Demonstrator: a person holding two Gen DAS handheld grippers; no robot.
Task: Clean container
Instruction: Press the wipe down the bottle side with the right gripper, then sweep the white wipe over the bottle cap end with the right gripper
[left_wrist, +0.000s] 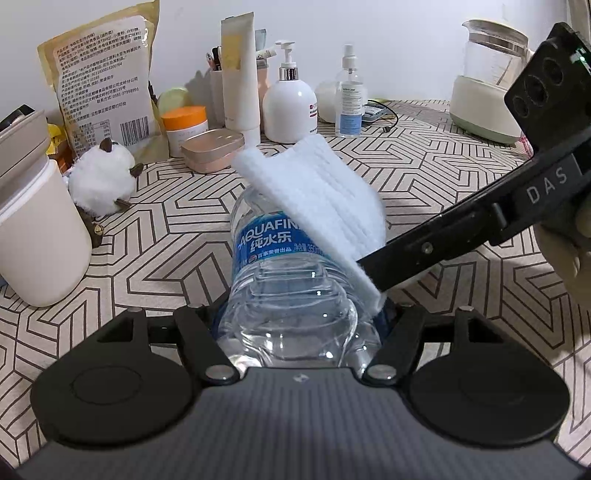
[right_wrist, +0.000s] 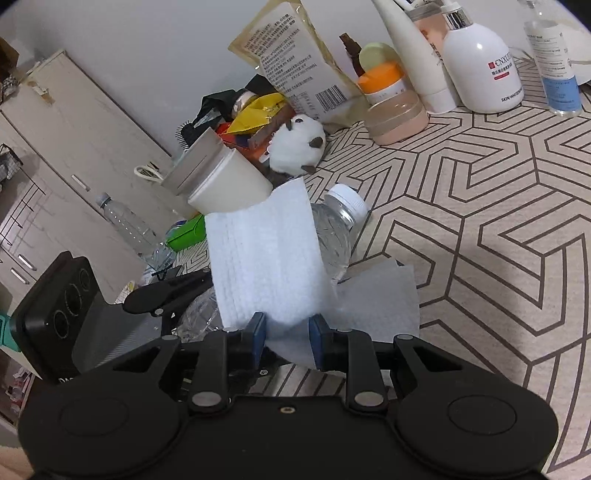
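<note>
A clear Aquafina water bottle (left_wrist: 273, 258) with a blue label lies tilted between the fingers of my left gripper (left_wrist: 299, 317), which is shut on its lower body. A folded white cloth (left_wrist: 317, 184) lies over the bottle's right side. My right gripper (left_wrist: 376, 273) reaches in from the right and pinches that cloth. In the right wrist view, the blue pads of my right gripper (right_wrist: 287, 332) are shut on the bunched cloth (right_wrist: 266, 258). The bottle (right_wrist: 332, 236) with its white cap shows behind the cloth. One finger of the left gripper (right_wrist: 170, 291) shows at the left.
A white tumbler (left_wrist: 37, 221) and a plush toy (left_wrist: 101, 181) stand at the left. A pink tin (left_wrist: 212, 147), pump bottle (left_wrist: 290, 107), spray bottle (left_wrist: 349, 96) and kettle (left_wrist: 487, 81) line the back. A second white sheet (right_wrist: 380, 295) lies on the patterned tablecloth (right_wrist: 480, 221).
</note>
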